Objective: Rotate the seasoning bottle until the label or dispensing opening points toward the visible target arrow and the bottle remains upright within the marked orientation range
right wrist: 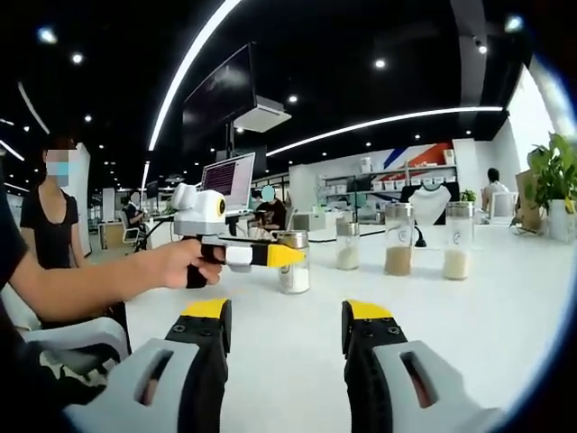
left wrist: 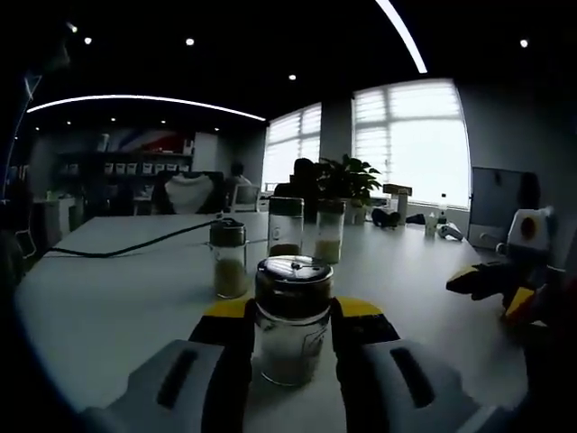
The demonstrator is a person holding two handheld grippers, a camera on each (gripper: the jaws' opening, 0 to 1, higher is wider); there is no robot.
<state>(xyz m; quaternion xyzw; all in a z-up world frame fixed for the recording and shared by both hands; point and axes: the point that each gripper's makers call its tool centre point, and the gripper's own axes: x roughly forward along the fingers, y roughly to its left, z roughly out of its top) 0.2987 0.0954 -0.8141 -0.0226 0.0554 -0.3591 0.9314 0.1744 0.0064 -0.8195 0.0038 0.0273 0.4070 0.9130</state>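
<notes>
In the left gripper view, the left tongs (left wrist: 290, 317) are seen closed around the seasoning bottle (left wrist: 291, 317), a yellow-tipped jaw pressed against each side of its glass body. The bottle is held upright on the white worktop (left wrist: 108, 307), its metal cap above the jaw tips and pale seasoning visible in its lower part. Just beyond it a smaller shaker (left wrist: 228, 259) is set, and farther back two taller jars (left wrist: 306, 227) stand side by side. In the right gripper view, the right tongs (right wrist: 283, 317) are shown wide open with nothing between the jaws, bare worktop lying in the gap. Ahead of them, the left tongs are seen from the side in a person's hand (right wrist: 180, 264), closed on the same bottle. Three further jars (right wrist: 400, 238) are lined up to the right of it. A potted plant (right wrist: 554, 176) is seen at the far right edge.
</notes>
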